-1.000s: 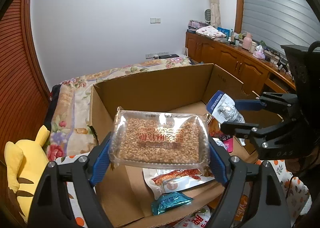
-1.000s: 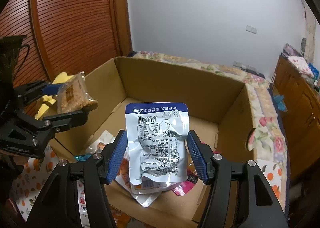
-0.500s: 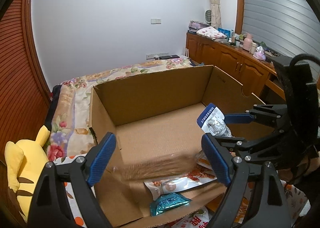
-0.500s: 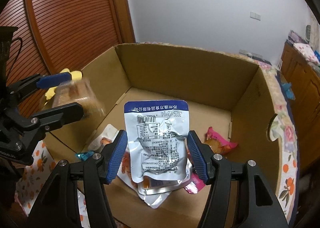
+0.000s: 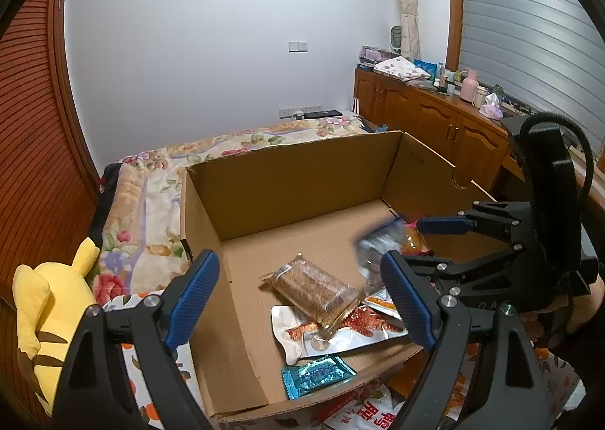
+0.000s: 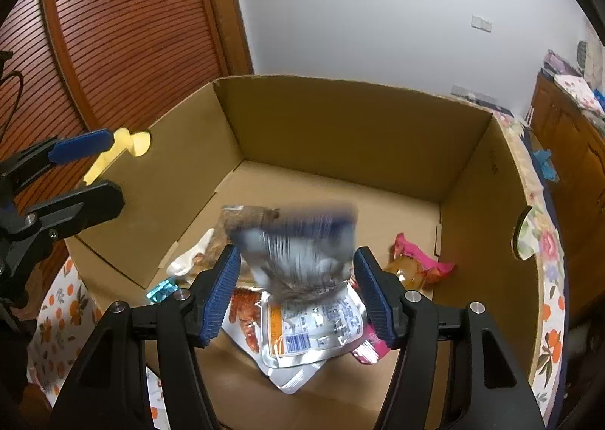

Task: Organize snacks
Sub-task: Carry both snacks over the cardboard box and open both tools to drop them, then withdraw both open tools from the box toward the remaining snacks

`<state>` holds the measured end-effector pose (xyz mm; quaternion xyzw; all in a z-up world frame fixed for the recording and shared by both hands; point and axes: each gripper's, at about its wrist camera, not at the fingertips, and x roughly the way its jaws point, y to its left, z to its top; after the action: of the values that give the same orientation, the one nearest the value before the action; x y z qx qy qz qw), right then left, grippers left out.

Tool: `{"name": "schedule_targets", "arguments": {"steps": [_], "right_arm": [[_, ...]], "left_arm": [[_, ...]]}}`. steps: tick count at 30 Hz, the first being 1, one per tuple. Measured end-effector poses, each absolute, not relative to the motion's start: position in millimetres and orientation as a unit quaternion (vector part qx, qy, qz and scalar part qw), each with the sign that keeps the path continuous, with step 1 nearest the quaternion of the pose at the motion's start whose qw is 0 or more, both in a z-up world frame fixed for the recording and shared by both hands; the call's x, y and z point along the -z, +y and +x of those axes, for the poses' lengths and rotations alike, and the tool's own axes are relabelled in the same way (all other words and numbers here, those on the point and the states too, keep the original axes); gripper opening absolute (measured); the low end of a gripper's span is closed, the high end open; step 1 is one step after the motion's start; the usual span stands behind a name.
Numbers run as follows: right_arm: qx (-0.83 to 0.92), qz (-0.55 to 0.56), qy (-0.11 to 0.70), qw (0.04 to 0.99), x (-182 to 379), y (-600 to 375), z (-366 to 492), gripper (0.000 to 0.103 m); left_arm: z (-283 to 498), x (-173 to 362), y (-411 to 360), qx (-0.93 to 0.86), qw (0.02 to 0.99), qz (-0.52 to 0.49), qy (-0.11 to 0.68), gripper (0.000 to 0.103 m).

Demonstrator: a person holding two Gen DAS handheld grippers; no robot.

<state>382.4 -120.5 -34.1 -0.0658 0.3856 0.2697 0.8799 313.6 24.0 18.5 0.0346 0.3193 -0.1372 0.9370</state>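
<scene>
An open cardboard box (image 5: 302, 180) (image 6: 340, 135) holds several snack packs. My left gripper (image 5: 302, 297) is open and empty above the box's near left corner. The clear pack of brown grain bars (image 5: 315, 288) lies tilted on the pile inside the box. My right gripper (image 6: 297, 294) is open over the box; the silver pouch with a blue top (image 6: 298, 245) is blurred between its fingers, falling free. The same pouch shows blurred in the left wrist view (image 5: 378, 245), beside the right gripper (image 5: 435, 241).
Inside the box lie a red-print silver pouch (image 5: 340, 331), a teal packet (image 5: 315, 373) and a pink packet (image 6: 419, 263). A yellow plush toy (image 5: 49, 301) sits left of the box. The floral bed (image 5: 151, 180) lies behind; a wooden cabinet (image 5: 435, 120) stands at the right.
My left gripper opened and the grain bar pack dropped into the box. My right gripper has now opened too, and the silver pouch is falling from it.
</scene>
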Motion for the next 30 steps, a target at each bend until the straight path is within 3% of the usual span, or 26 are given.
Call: {"name": "schedule_targets", "arguments": {"steps": [20,30], "right_arm": [[-0.27,-0.054,0.33,0.903,-7,-157,309,0.067],[-0.27,-0.059,0.332,0.902,-4,-165,257,0.067]], "left_arm": [[253,-39,31,0.14,0.945,0.023,0.294,0.088],[216,-23,34,0.143,0.941,0.016,0.307,0.088]]}}
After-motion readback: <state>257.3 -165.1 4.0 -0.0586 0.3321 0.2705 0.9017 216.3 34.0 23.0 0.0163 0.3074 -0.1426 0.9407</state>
